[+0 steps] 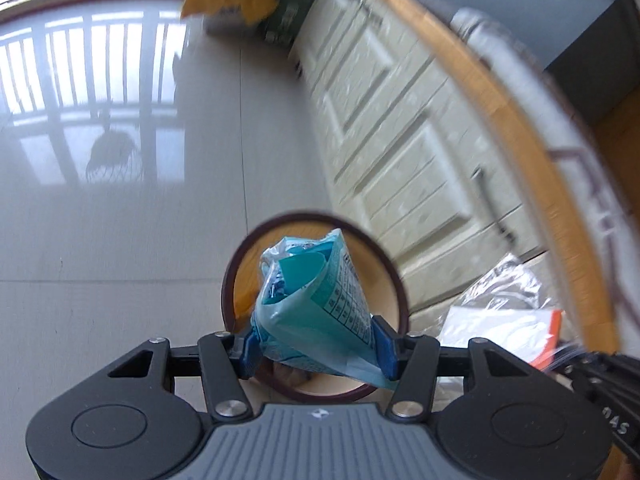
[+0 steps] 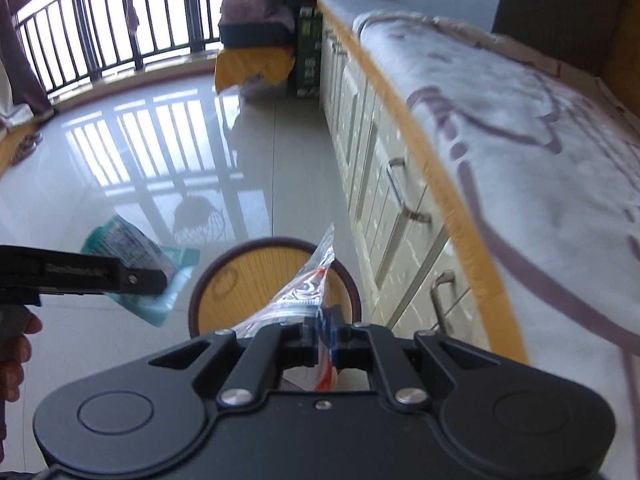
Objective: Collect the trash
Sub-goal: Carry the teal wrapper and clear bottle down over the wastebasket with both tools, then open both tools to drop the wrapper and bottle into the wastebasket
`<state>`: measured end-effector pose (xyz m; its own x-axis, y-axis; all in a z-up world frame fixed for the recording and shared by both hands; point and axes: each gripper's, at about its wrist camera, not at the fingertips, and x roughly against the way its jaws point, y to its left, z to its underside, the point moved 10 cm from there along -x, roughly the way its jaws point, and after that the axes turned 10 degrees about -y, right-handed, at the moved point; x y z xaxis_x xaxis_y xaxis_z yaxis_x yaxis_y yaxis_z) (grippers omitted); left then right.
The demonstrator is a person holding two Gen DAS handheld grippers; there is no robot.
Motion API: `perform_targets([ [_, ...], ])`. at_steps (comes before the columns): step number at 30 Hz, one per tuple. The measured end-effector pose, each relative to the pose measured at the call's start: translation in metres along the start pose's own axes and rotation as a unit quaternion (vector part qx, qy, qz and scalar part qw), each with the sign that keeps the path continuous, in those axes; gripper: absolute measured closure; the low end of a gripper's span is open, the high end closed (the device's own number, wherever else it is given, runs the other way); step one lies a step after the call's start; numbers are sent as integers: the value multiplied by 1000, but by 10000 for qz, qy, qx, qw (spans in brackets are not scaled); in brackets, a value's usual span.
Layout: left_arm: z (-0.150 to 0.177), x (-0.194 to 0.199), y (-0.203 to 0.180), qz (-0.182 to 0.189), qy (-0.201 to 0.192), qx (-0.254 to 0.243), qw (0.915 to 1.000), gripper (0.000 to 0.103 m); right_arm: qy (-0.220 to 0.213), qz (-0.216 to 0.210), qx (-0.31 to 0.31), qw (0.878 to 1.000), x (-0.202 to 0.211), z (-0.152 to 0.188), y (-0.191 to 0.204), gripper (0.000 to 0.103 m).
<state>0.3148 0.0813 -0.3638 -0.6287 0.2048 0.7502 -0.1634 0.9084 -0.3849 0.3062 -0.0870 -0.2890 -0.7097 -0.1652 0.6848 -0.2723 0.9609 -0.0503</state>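
You are holding two grippers, and each is carrying one piece of trash. Your left gripper (image 1: 316, 346) is clamping its blue pads (image 1: 386, 346) onto one crumpled teal wrapper (image 1: 316, 296), pinched from both sides and sticking forward out of the jaws. The wrapper is showing a printed grid of small characters on its side, too small to read. Seen from the right wrist camera, that same teal wrapper (image 2: 138, 252) is hanging from the left gripper (image 2: 160, 280) off to your left, above the floor; the gripper's side bar is carrying white lettering that is too blurred to read.

Your right gripper (image 2: 326, 334) is squeezing narrowly on one clear plastic bag (image 2: 308, 288) with red-orange and white print, its crinkled top pointing up and forward. In the left wrist view this clear plastic bag (image 1: 504, 312) is lying to the right, with the right gripper's black body (image 1: 608, 396) showing letters that look like "OAS".

Below both loads one round bin (image 2: 276, 280) with a dark brown rim (image 1: 316, 216) and a wood-grain inside is standing on the glossy tiled floor (image 1: 120, 220). The teal wrapper is hovering over its opening in the left view.

To the right one long cream cabinet (image 2: 360, 152) with three visible metal handles (image 2: 396, 184) is running beneath a wooden-edged top, where a patterned white cloth (image 2: 520, 140) is lying.
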Motion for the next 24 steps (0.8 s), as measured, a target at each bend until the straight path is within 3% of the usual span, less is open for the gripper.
perform_targets([
  [12,37,-63,17,-300,907,-266,9951,42,563,5,57,9984,-57,23,-1,97],
  [16,35,-69,29,-476,923,-233,9943,28,663,22,92,9978,-72,24,2,97],
  [24,33,-68,44,-591,917,-37,9940,20,845,-5,188,9962,-105,26,11,95],
])
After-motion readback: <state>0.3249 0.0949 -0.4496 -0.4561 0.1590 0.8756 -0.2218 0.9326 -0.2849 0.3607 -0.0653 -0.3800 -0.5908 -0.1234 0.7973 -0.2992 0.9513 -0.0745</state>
